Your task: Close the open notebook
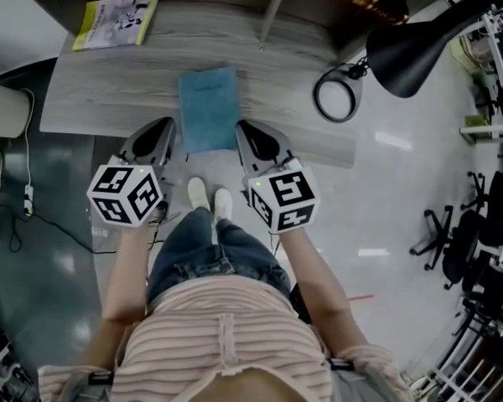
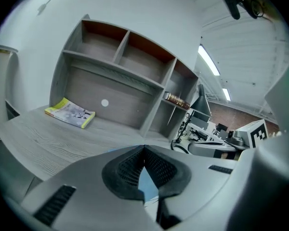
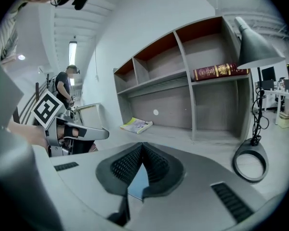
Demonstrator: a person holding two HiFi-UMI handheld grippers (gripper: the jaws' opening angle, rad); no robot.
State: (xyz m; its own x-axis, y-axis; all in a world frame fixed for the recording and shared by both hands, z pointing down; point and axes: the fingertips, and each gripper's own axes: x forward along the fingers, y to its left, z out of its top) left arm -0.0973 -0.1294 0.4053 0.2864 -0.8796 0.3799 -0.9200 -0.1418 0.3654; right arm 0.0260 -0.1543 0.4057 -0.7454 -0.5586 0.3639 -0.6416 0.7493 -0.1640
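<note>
Blue notebook (image 1: 208, 107) (closed), flat on desk (image 1: 109, 90), between left tool (image 1: 164, 126) and right tool (image 1: 243, 129)

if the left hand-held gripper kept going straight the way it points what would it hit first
Most likely the blue notebook, near its left edge, or the desk top just beside it: the left hand-held gripper, shut and empty, angles down toward that spot. Depth is unclear.

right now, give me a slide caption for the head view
Closed blue notebook lies on the desk between the shut left hand-held gripper and right hand-held gripper.
</note>
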